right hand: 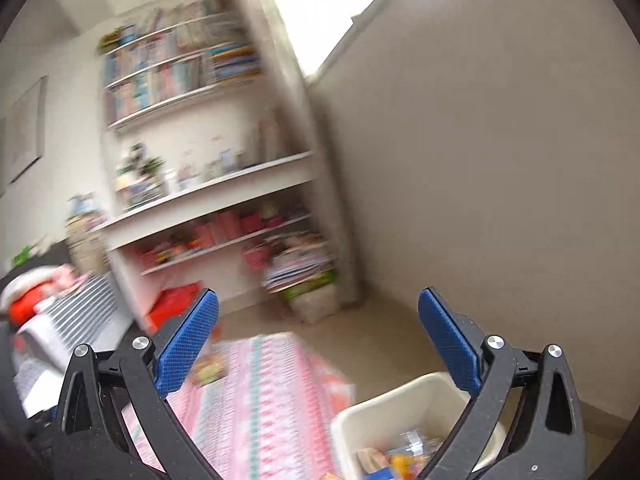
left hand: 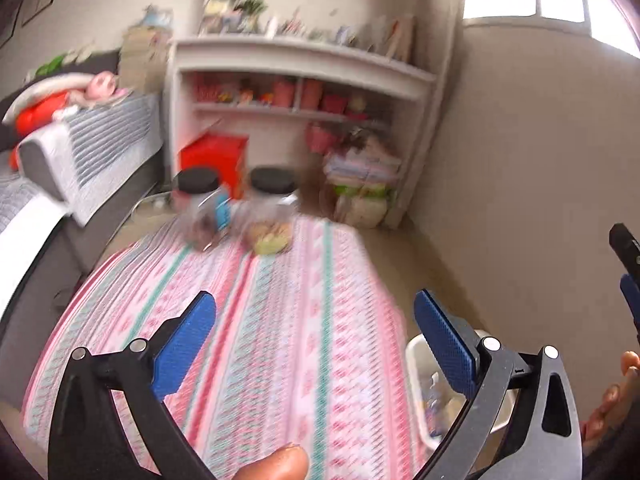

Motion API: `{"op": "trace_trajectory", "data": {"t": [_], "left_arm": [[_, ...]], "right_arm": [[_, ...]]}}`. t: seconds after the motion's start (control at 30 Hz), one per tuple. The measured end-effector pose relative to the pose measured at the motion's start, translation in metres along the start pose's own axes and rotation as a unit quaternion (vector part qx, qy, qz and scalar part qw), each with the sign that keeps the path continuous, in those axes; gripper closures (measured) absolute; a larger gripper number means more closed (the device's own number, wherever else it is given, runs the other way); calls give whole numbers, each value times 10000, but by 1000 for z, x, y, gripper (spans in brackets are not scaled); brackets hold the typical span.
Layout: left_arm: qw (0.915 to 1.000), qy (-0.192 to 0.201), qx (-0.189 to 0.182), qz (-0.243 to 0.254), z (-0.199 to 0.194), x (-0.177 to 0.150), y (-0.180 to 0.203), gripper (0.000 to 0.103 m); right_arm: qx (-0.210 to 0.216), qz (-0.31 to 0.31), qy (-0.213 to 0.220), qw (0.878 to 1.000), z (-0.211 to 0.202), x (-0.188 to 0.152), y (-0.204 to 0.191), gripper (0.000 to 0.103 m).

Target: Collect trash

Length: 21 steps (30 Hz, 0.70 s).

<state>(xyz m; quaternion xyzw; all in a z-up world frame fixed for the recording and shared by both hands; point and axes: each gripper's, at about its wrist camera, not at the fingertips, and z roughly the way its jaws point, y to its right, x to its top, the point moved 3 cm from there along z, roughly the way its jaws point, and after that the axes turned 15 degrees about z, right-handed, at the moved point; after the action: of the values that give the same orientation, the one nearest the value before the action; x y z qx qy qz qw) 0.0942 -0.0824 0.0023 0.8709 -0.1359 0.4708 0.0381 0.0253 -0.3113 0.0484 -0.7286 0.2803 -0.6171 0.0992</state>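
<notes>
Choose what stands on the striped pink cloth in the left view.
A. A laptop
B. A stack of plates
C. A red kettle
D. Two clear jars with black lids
D: two clear jars with black lids stand at the far end of the striped cloth.

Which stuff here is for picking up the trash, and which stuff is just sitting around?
For the job:
- white bin with trash inside
- left gripper, open and empty
- right gripper, open and empty

Just lying about:
- two black-lidded jars on the striped cloth
- shelves
- red box
- bed
</notes>
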Motion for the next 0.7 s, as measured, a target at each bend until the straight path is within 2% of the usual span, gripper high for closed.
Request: {"op": "trace_trajectory", "data": {"t": [0.1, 0.2, 0.33, 0.43, 0.57, 0.7], "left_arm": [[9975, 161, 646, 241, -12, -12, -26, 7], [9921, 335, 1155, 348, -20, -19, -46, 7], [9834, 498, 1742, -45, -35, -14, -91, 7], [9817, 351, 1856, -238, -46, -13, -114, 7], [9798, 75, 1949, -435, -50, -14, -134, 7], [9781, -215, 2024, -429, -50, -23, -141, 7]], "right_arm": [[246, -148, -392, 9988, 10, -22, -29, 7], [222, -397, -585, 9973, 18, -43, -57, 7], [211, -681, -874, 9936, 33, -66, -88, 7], [308, -652, -1189, 9903, 43, -85, -103, 7], [401, -730, -1318, 9878, 47, -106, -123, 7], [354, -756, -1378, 9869, 49, -119, -140, 7]]}}
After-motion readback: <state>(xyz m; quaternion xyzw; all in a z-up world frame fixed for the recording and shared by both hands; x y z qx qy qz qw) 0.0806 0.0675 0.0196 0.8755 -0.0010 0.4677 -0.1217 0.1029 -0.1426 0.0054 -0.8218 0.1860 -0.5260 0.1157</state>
